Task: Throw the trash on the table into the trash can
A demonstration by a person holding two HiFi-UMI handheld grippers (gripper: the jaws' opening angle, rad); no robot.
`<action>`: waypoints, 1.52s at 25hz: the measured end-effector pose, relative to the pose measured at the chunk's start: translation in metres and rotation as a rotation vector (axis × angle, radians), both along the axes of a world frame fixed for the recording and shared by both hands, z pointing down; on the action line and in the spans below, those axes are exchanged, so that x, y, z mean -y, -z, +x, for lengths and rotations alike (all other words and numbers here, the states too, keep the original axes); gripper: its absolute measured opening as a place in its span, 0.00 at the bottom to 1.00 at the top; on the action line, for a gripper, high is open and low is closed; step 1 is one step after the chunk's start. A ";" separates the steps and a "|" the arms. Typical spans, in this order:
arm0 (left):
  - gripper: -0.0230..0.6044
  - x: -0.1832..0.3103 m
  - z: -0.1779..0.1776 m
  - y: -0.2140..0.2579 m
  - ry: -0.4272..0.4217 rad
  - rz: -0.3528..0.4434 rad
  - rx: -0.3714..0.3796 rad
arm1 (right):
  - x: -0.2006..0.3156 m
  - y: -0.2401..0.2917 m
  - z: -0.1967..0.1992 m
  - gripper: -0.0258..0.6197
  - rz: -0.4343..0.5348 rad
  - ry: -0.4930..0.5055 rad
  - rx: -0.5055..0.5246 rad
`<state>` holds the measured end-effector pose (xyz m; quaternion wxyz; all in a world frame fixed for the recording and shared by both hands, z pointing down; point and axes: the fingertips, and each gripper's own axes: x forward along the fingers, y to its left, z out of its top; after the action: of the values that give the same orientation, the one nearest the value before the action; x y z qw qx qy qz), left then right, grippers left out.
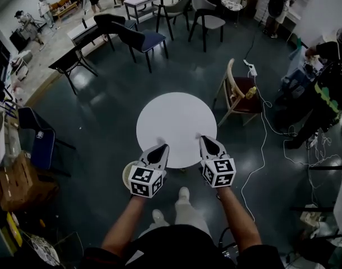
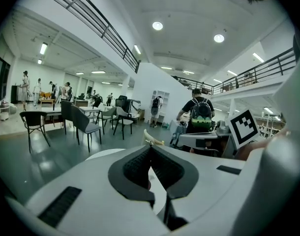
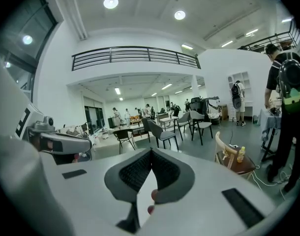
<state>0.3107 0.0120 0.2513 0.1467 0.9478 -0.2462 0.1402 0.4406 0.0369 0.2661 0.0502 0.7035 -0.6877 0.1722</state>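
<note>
At the near edge of the round white surface point(image 1: 176, 116), a person stands with a tool in each hand. The left hand-held gripper point(image 1: 161, 148) is at about 7 o'clock on the surface. The right hand-held gripper point(image 1: 204, 140) is at about 5 o'clock. Both point toward the middle of the top.

Each one has its jaws pressed together. Nothing is between them, so both are empty.

The top looks bare. I see no trash on it, and none in either tool. That makes me think the picking up is done, or that no trash is out at this moment. If a bit is left somewhere, I cannot see it from here.

The trash can is hard to find. A pale round rim point(image 1: 126, 176) peeks out on the floor, just beside the left tool at about 7 o'clock. It may be the can, but most of it is hidden, so I cannot tell. I cannot see inside it either.
</note>
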 end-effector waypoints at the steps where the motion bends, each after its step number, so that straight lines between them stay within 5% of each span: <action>1: 0.06 0.006 0.006 -0.007 0.001 0.000 0.005 | 0.005 -0.007 0.006 0.07 -0.004 -0.002 -0.001; 21: 0.06 0.065 0.095 -0.147 -0.016 -0.104 0.132 | 0.053 -0.202 0.101 0.07 -0.297 -0.022 0.012; 35: 0.06 0.099 0.095 -0.220 0.064 -0.212 0.155 | 0.102 -0.303 0.114 0.08 -0.439 0.042 -0.067; 38: 0.06 0.101 0.097 -0.228 0.074 -0.226 0.160 | 0.109 -0.314 0.112 0.22 -0.455 0.066 -0.052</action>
<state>0.4072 -0.0890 0.4791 0.2374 0.9013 -0.2743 0.2368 0.5527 -0.0716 0.5803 0.2310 0.6552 -0.6524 0.3029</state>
